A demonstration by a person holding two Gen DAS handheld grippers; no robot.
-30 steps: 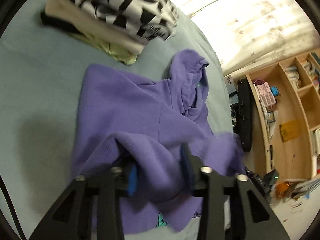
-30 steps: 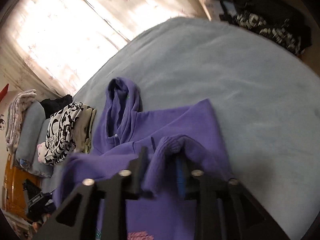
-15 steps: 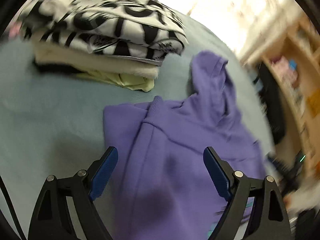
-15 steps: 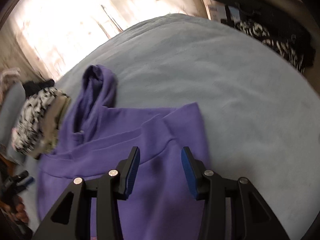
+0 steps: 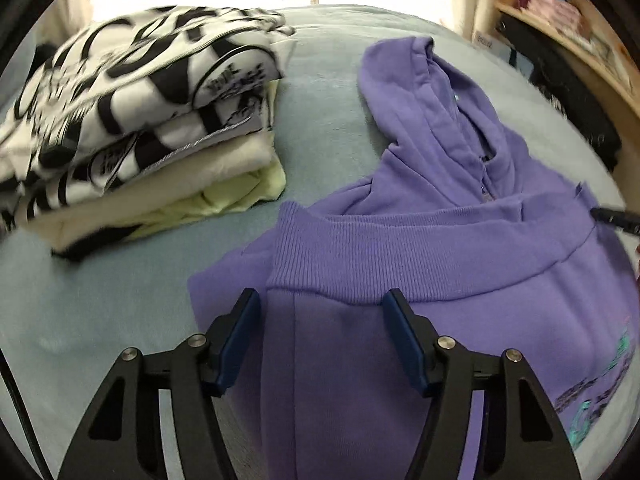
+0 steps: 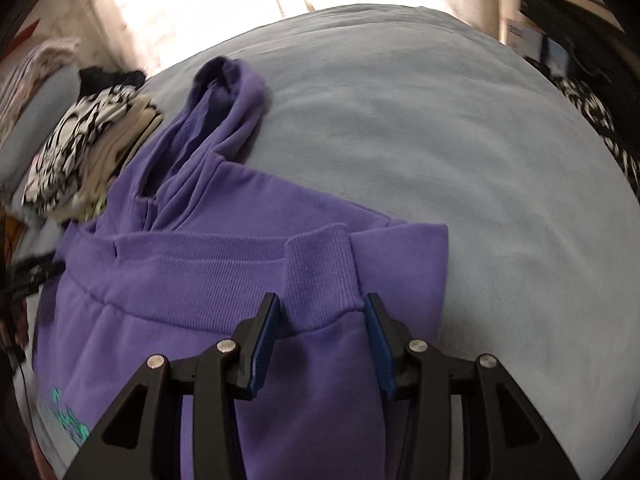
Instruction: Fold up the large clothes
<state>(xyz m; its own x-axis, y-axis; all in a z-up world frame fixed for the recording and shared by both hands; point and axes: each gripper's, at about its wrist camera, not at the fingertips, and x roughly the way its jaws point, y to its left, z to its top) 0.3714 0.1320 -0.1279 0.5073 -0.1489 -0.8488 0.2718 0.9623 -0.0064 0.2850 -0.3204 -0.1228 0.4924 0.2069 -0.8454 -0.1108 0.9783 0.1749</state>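
A purple hoodie (image 5: pixel 460 264) lies on the blue-grey bed, folded so its ribbed hem sits just below the hood (image 5: pixel 432 92). My left gripper (image 5: pixel 320 312) is open, its jaws spread over the left part of the hem, holding nothing. In the right wrist view the hoodie (image 6: pixel 208 280) shows with a ribbed cuff (image 6: pixel 320 276) lying on top. My right gripper (image 6: pixel 322 316) is open with the cuff's end between its jaws, not clamped.
A stack of folded clothes (image 5: pixel 132 120), black-and-white on top, sits on the bed (image 5: pixel 100 288) left of the hoodie; it also shows in the right wrist view (image 6: pixel 88 148). Wooden shelves (image 5: pixel 568 24) stand at right. Bare bed (image 6: pixel 460 152) lies right of the hoodie.
Both grippers were shut on purple fabric and lifted it; they laid the fold down, let go and opened. The hem now lies flat below the hood.
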